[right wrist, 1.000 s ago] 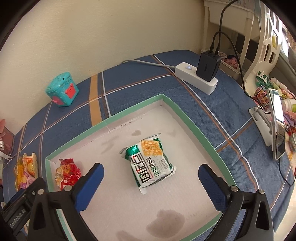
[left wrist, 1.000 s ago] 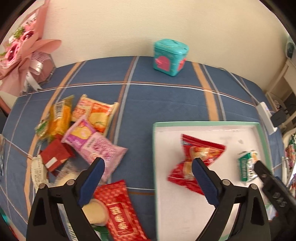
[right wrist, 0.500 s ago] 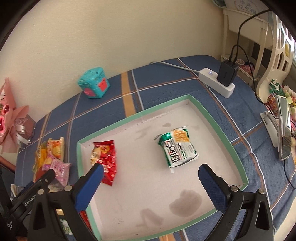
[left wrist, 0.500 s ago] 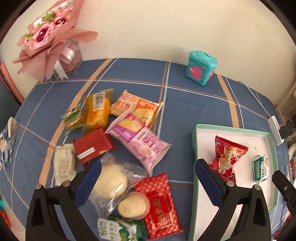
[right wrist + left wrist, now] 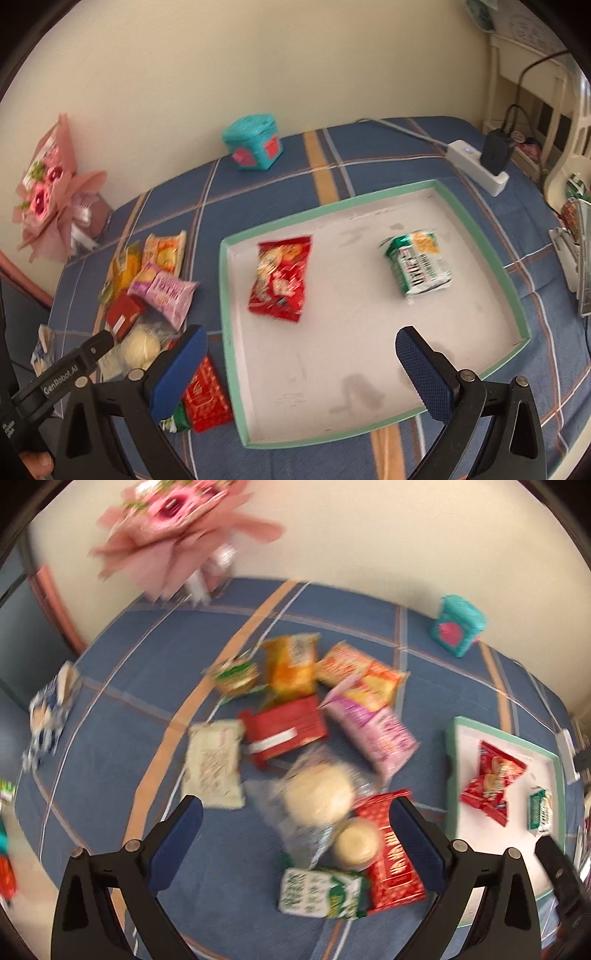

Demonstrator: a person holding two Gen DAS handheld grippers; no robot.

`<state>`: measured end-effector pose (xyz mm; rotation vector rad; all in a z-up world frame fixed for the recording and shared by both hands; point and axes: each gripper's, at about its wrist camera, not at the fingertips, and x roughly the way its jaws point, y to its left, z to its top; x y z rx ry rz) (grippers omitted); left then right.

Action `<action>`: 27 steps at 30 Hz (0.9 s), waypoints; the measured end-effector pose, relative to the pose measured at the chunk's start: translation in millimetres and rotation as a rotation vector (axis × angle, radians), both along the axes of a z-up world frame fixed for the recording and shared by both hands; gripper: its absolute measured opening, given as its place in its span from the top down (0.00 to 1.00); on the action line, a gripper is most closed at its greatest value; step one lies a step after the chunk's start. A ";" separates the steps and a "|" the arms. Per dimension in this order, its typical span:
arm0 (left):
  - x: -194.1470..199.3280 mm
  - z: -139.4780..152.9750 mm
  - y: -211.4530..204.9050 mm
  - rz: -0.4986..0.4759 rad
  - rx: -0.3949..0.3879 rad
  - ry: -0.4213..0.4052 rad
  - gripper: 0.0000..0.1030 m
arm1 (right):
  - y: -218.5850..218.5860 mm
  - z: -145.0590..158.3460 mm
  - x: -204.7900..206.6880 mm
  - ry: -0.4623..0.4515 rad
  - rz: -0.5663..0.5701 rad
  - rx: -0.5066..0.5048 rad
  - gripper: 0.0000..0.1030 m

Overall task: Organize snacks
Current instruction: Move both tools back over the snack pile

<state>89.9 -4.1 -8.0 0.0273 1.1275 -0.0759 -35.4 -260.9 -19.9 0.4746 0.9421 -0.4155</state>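
Note:
A green-rimmed white tray [image 5: 484,240] holds a red snack pack [image 5: 280,277] and a green snack pack [image 5: 417,264]; the tray also shows at the right of the left wrist view [image 5: 452,738]. A pile of loose snacks lies left of it: a pink pack [image 5: 376,731], a red box [image 5: 284,727], a round bun in clear wrap [image 5: 317,794], a red pack [image 5: 391,853] and a green-white pack [image 5: 321,893]. My left gripper [image 5: 295,834] is open and empty above the pile. My right gripper [image 5: 301,365] is open and empty above the tray's front.
A teal box [image 5: 255,146] stands at the back by the wall. A pink bouquet [image 5: 177,528] stands at the back left. A white power strip with a charger [image 5: 480,166] lies right of the tray. A blue plaid cloth [image 5: 369,162] covers the table.
Both grippers have drawn back and swung left. The left wrist view now takes in the whole snack pile; the right wrist view now takes in the whole tray and part of the pile.

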 end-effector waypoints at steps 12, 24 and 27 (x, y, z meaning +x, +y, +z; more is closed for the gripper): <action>-8.3 -40.5 52.6 0.150 -0.114 0.168 0.02 | 78.4 -31.8 27.7 0.101 0.219 0.020 0.00; -12.5 -47.3 49.2 0.145 -0.143 0.195 0.02 | 101.0 -39.2 37.9 0.088 0.325 0.042 0.20; -10.3 -48.1 45.2 0.132 -0.153 0.203 0.02 | 106.8 -41.9 41.8 0.091 0.356 0.045 0.22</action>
